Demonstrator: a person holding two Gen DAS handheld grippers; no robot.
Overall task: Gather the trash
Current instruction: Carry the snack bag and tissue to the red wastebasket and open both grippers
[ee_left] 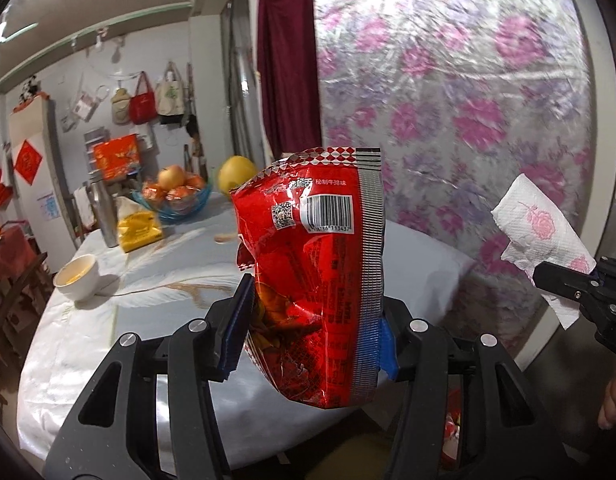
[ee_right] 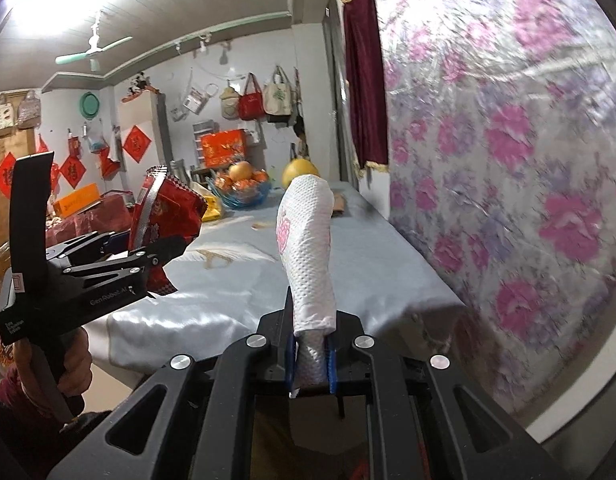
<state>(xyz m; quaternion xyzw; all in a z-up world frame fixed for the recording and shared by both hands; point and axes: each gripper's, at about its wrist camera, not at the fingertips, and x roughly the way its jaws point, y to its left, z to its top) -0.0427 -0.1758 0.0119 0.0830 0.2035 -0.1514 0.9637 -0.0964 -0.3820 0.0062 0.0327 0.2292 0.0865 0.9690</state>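
My left gripper (ee_left: 311,324) is shut on a crumpled red snack bag (ee_left: 315,264), which stands upright between the blue pads above the near edge of the table. The same bag (ee_right: 164,216) shows at the left of the right wrist view, pinched in the left gripper (ee_right: 148,258). My right gripper (ee_right: 311,354) is shut on a white paper napkin (ee_right: 308,248) with a pink rose print, which sticks up from the pads. In the left wrist view the napkin (ee_left: 535,232) hangs at the right, clamped in the right gripper (ee_left: 555,280).
A table with a white cloth (ee_left: 108,320) carries a white bowl (ee_left: 76,276), a yellow packet (ee_left: 140,230), a steel bottle (ee_left: 104,212) and a blue fruit bowl (ee_left: 176,196). A floral mattress (ee_left: 467,100) leans at the right. A person's hand (ee_right: 74,368) grips the left handle.
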